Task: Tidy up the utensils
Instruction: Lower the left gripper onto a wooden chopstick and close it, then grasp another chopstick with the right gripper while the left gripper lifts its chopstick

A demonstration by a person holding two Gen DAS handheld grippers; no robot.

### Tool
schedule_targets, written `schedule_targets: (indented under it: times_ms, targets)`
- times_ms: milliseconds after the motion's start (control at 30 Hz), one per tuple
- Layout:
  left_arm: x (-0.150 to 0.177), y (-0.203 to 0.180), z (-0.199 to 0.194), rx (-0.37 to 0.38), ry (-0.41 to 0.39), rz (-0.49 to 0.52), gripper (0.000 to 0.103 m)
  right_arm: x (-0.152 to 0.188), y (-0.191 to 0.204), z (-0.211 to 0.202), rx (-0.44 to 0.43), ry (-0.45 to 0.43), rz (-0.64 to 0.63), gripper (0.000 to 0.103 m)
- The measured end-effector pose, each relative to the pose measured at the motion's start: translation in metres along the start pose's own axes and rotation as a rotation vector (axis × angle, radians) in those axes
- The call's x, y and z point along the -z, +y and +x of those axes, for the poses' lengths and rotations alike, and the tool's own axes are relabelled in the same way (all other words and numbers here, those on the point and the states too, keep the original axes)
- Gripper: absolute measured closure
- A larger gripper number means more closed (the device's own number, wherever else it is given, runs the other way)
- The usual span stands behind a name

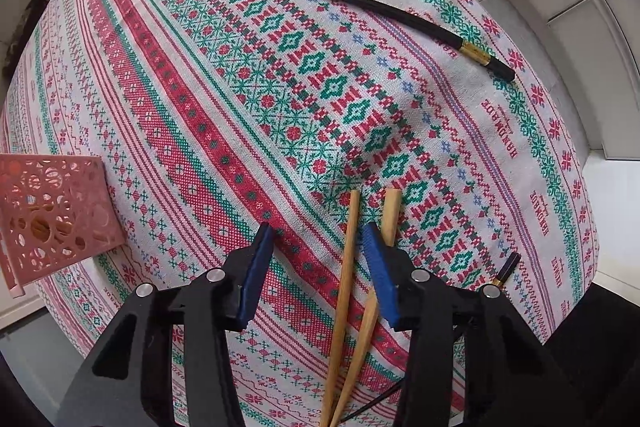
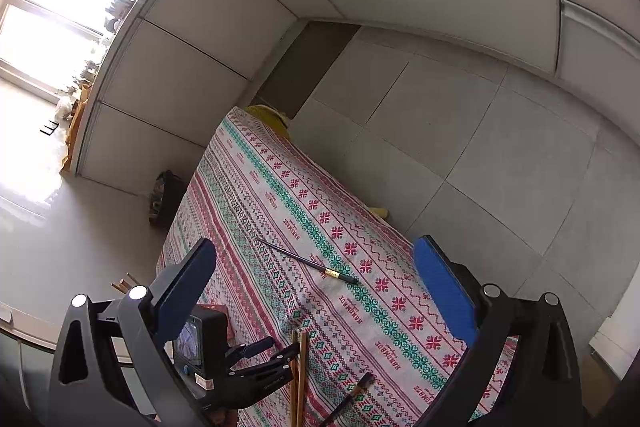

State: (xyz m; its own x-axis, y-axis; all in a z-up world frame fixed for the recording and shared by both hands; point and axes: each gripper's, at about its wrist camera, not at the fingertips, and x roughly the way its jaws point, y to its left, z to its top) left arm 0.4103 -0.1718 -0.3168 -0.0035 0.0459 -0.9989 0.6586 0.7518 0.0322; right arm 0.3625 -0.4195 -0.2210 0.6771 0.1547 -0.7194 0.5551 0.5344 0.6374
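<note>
My left gripper (image 1: 316, 247) is hovering spread over two bamboo chopsticks (image 1: 347, 267) near the tablecloth's (image 1: 200, 131) edge. My right gripper (image 2: 316, 283) is hanging wide apart above. A black chopstick (image 1: 360, 3) is lying well apart; another (image 1: 507, 267), seemingly, beside the edge.

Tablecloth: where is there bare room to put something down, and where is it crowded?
Free: the wide middle of the tablecloth, bordered by the pink basket and the far black chopstick. Crowded: the near edge, where two wooden chopsticks lie by the open left hand-held gripper, with another black chopstick just beyond them.
</note>
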Motion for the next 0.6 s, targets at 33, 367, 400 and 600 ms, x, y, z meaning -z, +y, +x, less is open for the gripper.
schedule_targets:
  times_ms: [33, 367, 400, 600]
  targets:
    - [0.0, -0.001, 0.0, 0.01, 0.003, 0.004, 0.065, -0.001, 0.0, 0.0, 0.0, 0.007, -0.002, 0.007]
    - [0.01, -0.019, -0.004, 0.062, -0.035, 0.005, 0.098, 0.007, 0.012, 0.012, 0.049, 0.05, -0.065, 0.007]
    - [0.014, -0.015, -0.004, 0.075, -0.053, -0.006, 0.098, 0.009, 0.013, 0.015, 0.053, 0.056, -0.068, 0.007]
    - [0.059, -0.009, -0.022, 0.062, -0.198, -0.071, 0.099, 0.021, 0.027, 0.033, 0.12, 0.096, -0.148, 0.007]
